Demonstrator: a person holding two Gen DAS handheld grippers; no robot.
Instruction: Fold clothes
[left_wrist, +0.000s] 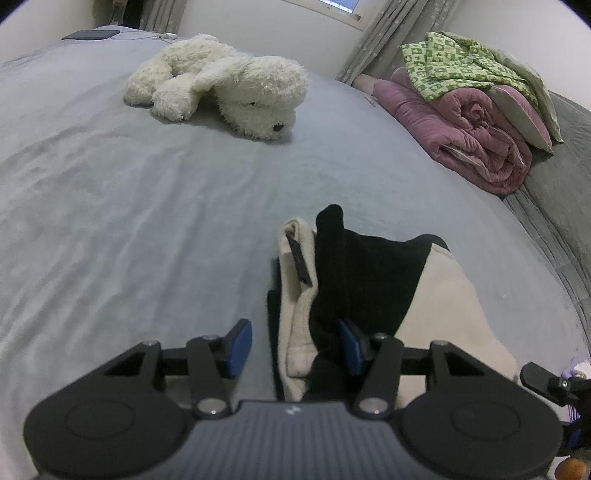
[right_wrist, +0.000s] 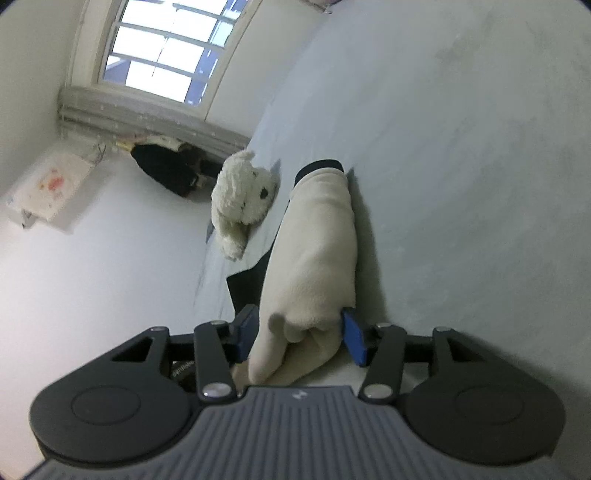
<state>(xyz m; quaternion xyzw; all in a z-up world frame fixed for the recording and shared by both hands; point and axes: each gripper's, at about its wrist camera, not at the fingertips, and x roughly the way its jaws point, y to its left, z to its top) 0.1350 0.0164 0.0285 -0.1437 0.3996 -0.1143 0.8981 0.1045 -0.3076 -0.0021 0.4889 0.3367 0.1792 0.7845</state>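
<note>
A cream and black garment (left_wrist: 424, 295) lies folded into a narrow bundle on the grey bed (left_wrist: 110, 203). My left gripper (left_wrist: 295, 343) straddles its near end. The left pad stands clear of the cloth and the right pad sits against the black fabric, so the jaws are open. In the right wrist view the same garment (right_wrist: 317, 240) shows as a cream roll with a black end. My right gripper (right_wrist: 299, 334) has its jaws either side of the roll's near end. The cloth fills the gap loosely and does not look squeezed.
A white plush dog (left_wrist: 229, 81) (right_wrist: 240, 195) lies on the bed beyond the garment. A rolled pink quilt (left_wrist: 480, 129) with a green patterned garment (left_wrist: 454, 62) on top sits at the right. A dark flat device (left_wrist: 90, 35) lies at the far edge. A window (right_wrist: 166, 48) is behind.
</note>
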